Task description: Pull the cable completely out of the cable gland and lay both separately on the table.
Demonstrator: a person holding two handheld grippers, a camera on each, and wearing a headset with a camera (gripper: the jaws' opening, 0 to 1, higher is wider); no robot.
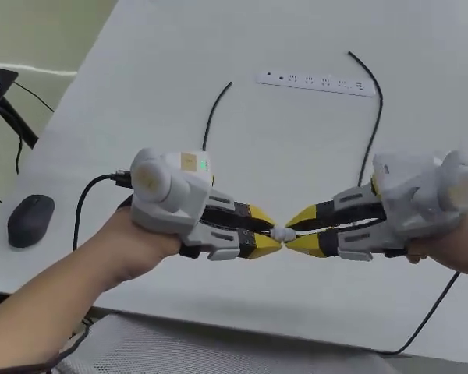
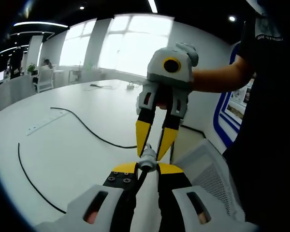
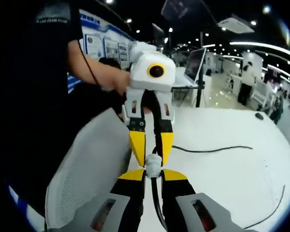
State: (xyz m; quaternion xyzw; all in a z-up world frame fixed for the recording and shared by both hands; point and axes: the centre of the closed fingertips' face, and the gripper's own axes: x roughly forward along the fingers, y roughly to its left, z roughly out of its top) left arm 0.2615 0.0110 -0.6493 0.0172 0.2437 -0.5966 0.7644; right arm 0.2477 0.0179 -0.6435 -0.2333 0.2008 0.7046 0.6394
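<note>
Plainly, the pull itself is the step in hand. The small white cable gland (image 1: 281,234) hangs in the air above the worktop (image 1: 296,164), near its front edge, caught between two sets of yellow tips that meet nose to nose. The left gripper (image 1: 269,236) has its jaws drawn almost together on the gland, as far as the crowding lets me judge. The right gripper (image 1: 296,231) has its jaws just as nearly closed on the black cable (image 1: 371,132) right behind it. The cable lies along the slot between both pairs of jaws, and its loose lengths trail over the worktop. To do this well I would draw the hands apart in one straight line along the cable's axis — no twist, no bend at the gland's mouth — and re-grip close to the gland as often as needed, since a long tail has to pass through. Nothing can be read: the power strip (image 1: 316,81) shows no legible marking, and the print on the dark shirt (image 2: 268,96) and the blue-framed wall board (image 2: 236,108) is too small to make out.
</note>
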